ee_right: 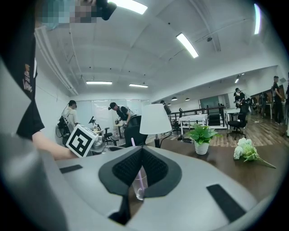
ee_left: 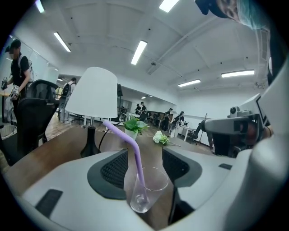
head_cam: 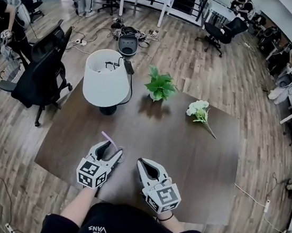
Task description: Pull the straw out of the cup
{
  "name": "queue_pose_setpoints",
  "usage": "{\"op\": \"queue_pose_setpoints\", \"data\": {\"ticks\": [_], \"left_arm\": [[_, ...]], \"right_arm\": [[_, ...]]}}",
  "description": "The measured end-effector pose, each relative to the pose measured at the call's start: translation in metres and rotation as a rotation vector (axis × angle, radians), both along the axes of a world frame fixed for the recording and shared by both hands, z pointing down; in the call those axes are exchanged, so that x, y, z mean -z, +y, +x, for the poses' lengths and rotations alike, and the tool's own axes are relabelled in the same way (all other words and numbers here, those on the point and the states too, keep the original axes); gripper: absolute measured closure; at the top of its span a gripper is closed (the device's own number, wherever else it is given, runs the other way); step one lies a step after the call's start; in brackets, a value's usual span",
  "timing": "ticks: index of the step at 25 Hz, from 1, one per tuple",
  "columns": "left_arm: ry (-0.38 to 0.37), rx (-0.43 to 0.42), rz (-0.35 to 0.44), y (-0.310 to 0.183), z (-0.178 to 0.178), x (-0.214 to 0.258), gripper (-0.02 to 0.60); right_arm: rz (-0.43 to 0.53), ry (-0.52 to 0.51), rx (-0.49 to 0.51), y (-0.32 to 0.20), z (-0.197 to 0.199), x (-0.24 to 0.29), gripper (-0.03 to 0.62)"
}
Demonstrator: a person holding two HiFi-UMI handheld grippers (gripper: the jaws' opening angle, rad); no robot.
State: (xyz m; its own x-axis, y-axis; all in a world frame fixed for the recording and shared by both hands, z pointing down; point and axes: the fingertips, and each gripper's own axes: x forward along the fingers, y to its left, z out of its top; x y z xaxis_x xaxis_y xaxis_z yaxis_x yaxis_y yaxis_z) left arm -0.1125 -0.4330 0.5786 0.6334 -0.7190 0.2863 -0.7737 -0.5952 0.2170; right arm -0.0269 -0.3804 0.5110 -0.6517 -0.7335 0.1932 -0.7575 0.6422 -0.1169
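Dark-brown desk, rectangular, on a wood floor; its near edge runs under the person's wrists.

- Cup: clear, close to the near edge, left of centre.
- Straw: purple, standing in the cup (bent top leaning away and to the left).
- Left tongs: spread wide, one jaw on either side of the cup, pads not closed on the glass.
- Right tongs: tips together, holding nothing, just to the right of the cup and pointing towards it.
- Far edge, left to right: lamp, its white shade overhanging the far left corner; potted plant; white flowers lying flat.
- Open room: a wide stretch of desk top lies between that far row and the cup, and the right half is open up to its edge.
- Chair: black, off the left edge, near the lamp.
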Motion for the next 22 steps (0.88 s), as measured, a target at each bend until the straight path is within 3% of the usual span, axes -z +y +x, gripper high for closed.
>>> {"op": "queue_pose_setpoints", "data": {"ticks": [7,13,15,22], "left_arm": [[-0.052,-0.015,-0.008,-0.0082,-0.0003,-0.0085,0.364],[-0.044,-0.018,-0.012,-0.0091,0.0013,-0.0099,0.457],[-0.039,-0.02,-0.011,-0.0103,0.0013,-0.0098,0.533],[-0.021,-0.02,-0.01,-0.0075,0.0008,-0.0069,0.548]], "right_arm": [[-0.002,0.003,0.009,-0.0011,-0.0027,-0.0015,0.577],[-0.001,0.002,0.011,-0.0017,-0.0012,-0.0014,0.577],[-0.001,0.003,0.012,-0.0024,-0.0009,-0.0015,0.577],[0.004,0.003,0.02,0.0,-0.0011,-0.0006,0.577]]}}
